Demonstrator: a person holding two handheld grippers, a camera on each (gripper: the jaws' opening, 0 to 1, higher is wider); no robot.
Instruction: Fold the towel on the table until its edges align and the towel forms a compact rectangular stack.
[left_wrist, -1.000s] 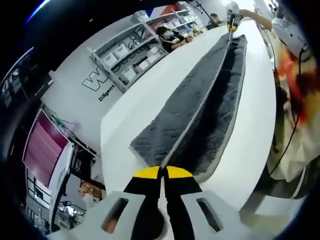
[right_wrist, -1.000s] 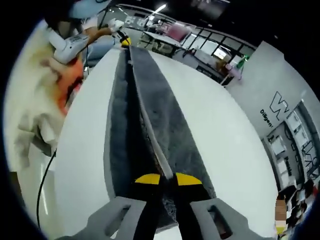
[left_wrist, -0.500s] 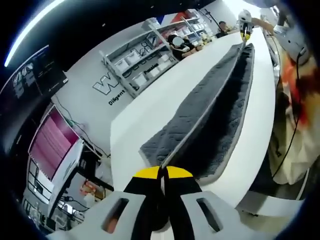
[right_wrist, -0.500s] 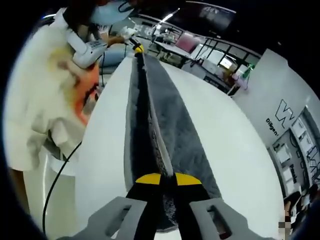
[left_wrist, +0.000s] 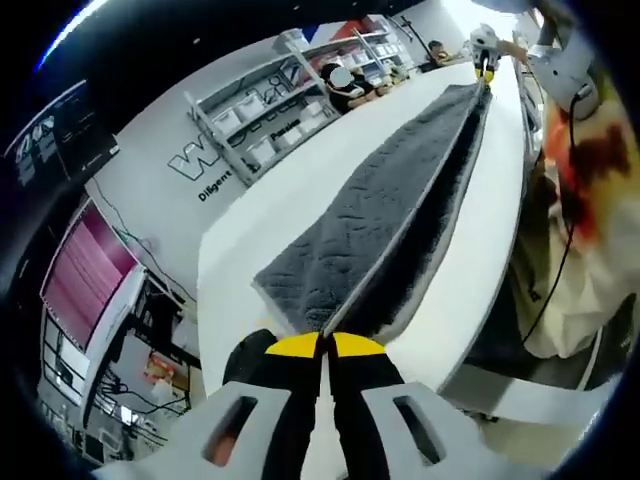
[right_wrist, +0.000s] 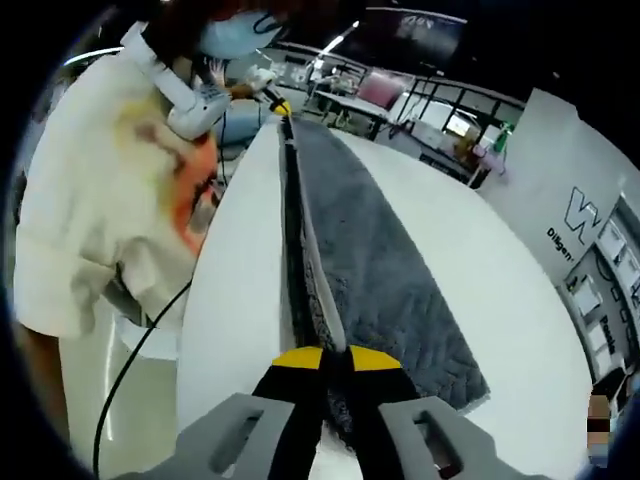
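A long dark grey quilted towel with a pale hem lies stretched along the white table, one long edge lifted and pulled taut. My left gripper is shut on that edge at one end; its yellow-tipped jaws pinch the hem. The other gripper shows small at the far end, holding the same edge. In the right gripper view the towel runs away across the table, and my right gripper is shut on the hem, with the left gripper at the far end.
A person in a pale top stands close along the table's near side, a black cable hanging by them. Shelves with boxes and a seated person stand beyond the table. A lettered white wall lies behind.
Both cameras shifted: the lifted towel edge has moved over toward the person's side, so more of the quilted top face lies spread. Both grippers stay shut on the hem.
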